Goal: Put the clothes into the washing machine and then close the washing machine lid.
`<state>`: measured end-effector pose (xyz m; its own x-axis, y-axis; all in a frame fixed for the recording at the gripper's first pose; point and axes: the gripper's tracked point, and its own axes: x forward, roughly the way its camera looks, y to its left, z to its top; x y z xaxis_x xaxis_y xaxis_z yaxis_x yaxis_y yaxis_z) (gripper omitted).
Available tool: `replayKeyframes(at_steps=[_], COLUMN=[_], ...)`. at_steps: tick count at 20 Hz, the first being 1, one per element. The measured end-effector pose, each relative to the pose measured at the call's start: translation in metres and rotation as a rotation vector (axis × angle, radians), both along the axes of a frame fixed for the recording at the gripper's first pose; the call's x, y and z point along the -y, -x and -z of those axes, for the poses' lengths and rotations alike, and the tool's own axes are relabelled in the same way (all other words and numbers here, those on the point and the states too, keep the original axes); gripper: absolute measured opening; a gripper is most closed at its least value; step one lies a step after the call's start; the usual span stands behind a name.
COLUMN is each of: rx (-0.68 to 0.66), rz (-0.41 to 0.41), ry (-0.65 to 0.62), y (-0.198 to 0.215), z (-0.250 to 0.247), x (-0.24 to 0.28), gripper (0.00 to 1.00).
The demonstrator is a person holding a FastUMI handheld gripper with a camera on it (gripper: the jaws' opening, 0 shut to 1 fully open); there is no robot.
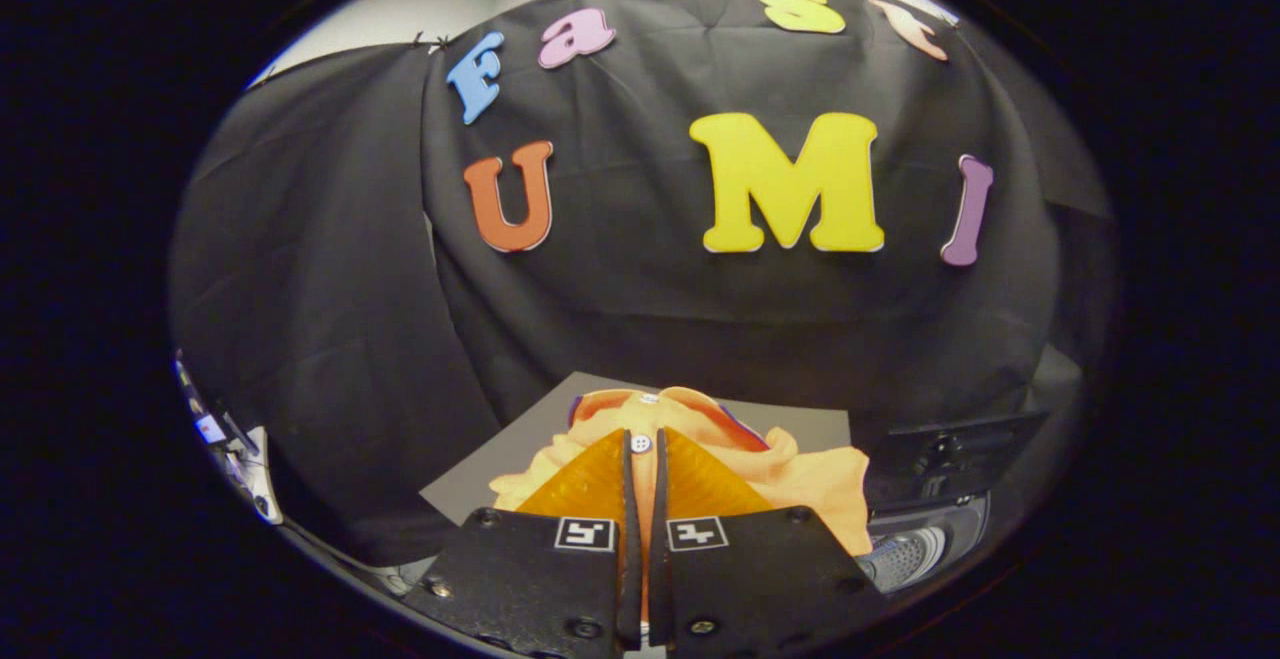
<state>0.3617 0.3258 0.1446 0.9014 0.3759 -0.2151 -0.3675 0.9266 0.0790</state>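
Behind everything, black cloth wall (330, 339), with a flat grey mat (520, 444) low down on the left. In the middle, gripper (642, 454) squeezed nearly closed, pinching the soft orange button-up shirt (810, 484) between both fingers, just by a white button (641, 443). Off to the right, small washing machine (915, 549) with its dark lid (950, 449) standing open. Shirt grabbed, by the look of it, but not inside yet. Still to do: dropping it in, then shutting the lid.

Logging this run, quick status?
Gripper shut on orange shirt, pinched by the button placket. Washing machine beside the fingers, lid up, drum open. Nothing in the way.
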Motion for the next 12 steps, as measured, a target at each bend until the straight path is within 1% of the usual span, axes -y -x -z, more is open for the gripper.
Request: replayKeyframes(at_steps=[4,8,12], rx=[0.092,0.169,0.227], rz=[0.031,0.076,0.138], ry=[-0.036,-0.049,-0.043], y=[0.032,0.055,0.071], z=[-0.045,-0.087,-0.114], x=[0.029,0.069,0.119], gripper=[0.06,0.06,0.06])
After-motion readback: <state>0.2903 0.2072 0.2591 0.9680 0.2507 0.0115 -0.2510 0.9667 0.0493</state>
